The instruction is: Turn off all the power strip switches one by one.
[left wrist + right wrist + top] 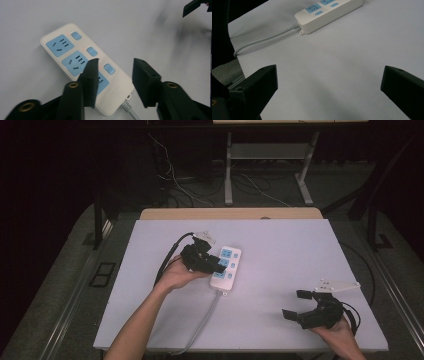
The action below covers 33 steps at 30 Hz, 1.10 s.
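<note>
A white power strip [226, 268] with blue sockets and blue switches lies near the middle of the white table [280, 245]; its grey cord [202, 322] runs toward the front edge. My left gripper [214, 264] hovers over the strip's left side, open, with nothing between its jaws. In the left gripper view the strip [75, 57] lies just beyond the fingertips [91, 75], with a blue switch [109, 68] showing between the jaws. My right gripper [296, 305] rests open at the front right, apart from the strip. The right gripper view shows the strip [329, 13] far off and its cord [262, 40].
A wooden table edge [230, 213] shows behind the white top. Cables and metal desk legs [228, 170] stand on the dark floor beyond. A floor outlet plate [102, 274] lies left of the table.
</note>
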Tool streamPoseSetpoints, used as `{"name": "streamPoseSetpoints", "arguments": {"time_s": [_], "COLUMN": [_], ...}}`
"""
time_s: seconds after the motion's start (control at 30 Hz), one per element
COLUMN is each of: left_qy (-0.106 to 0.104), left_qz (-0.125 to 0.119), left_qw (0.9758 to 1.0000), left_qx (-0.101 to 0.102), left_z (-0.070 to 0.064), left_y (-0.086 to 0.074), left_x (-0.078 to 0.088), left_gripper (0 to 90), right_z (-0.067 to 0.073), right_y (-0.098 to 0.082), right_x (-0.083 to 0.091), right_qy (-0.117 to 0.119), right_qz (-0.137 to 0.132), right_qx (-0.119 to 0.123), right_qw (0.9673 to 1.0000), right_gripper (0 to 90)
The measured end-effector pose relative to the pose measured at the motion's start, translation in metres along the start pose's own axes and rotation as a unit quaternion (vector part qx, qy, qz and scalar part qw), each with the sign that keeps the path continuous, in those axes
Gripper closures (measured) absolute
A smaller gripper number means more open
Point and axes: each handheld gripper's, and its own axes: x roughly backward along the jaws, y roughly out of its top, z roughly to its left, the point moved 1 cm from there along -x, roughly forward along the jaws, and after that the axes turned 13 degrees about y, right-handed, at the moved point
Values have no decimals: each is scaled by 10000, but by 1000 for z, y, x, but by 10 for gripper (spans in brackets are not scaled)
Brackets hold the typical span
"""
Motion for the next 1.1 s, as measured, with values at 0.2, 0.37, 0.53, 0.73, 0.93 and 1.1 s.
{"name": "streamPoseSetpoints", "arguments": {"time_s": [0.2,0.37,0.53,0.73,0.93,1.1], "left_qy": [-77,-95,-35,-35,-107,-141], "left_qz": [-10,-22,-61,5,99,203], "left_qw": [10000,10000,10000,9999,9997,9994], "left_qx": [-1,-3,-42,-106,-208,-259], "left_z": [1,3,5,5,1,-1], "left_y": [0,0,2,6,10,9], "left_x": [-5,-10,-14,-23,-33,-43], "left_gripper": [708,817,891,892,892,893], "right_z": [0,0,0,0,0,0], "right_y": [0,-1,-1,-1,-1,-1], "right_x": [0,0,0,0,0,0], "right_qy": [0,21,24,24,43,43], "right_qz": [-2,16,21,24,31,37], "right_qx": [-7,-18,-15,-18,-14,-5], "right_qw": [10000,10000,10000,10000,10000,10000], "right_gripper": [8,8,8,8,8,8]}}
